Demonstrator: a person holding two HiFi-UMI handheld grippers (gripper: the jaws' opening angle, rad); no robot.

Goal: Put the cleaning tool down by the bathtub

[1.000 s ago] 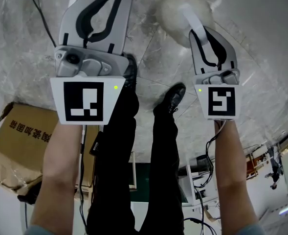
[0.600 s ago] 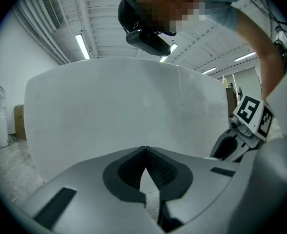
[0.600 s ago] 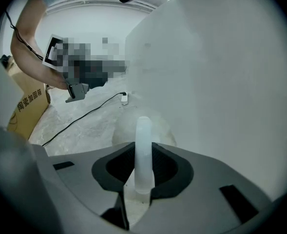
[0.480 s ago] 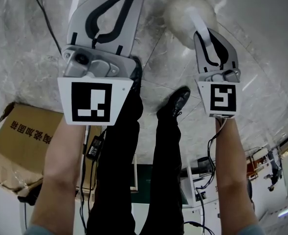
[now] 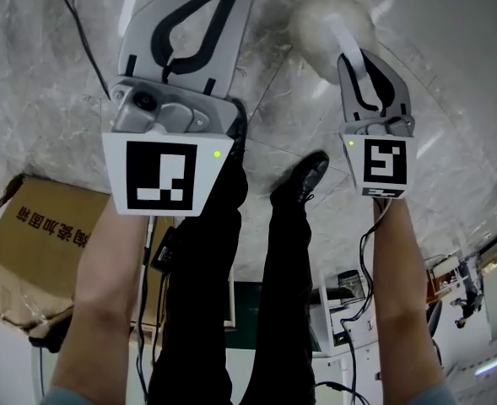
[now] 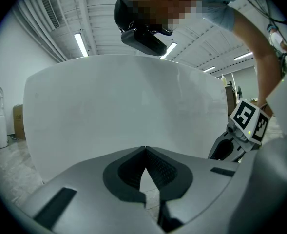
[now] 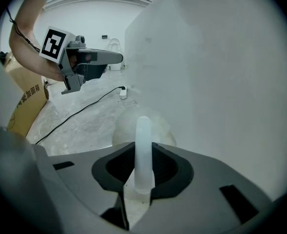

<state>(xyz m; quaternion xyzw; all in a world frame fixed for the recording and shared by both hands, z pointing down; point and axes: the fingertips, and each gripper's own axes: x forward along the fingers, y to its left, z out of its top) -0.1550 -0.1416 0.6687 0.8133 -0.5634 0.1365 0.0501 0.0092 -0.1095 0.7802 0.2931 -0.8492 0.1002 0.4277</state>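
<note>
**Lowered slightly since 1 s ago: brush [image 5: 328, 22] w/ R gripper [image 5: 359, 57]**

The brush is pinched by its translucent handle in the R gripper, fluffy head leading. Its long axis is aimed down at the marble floor [image 5: 45, 83]. The bathtub wall [image 7: 221, 82] is seen just to its right. The L gripper [image 6: 144, 150] is pressed together, empty, and faced at the tub.

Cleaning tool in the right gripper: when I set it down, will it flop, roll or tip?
Probably light: the right gripper holds the cleaning tool by its thin handle alone. Its fluffy round head looks soft, likely squashing rather than rolling on the floor. The handle looks stiff and smooth, so it may tip once released.
</note>
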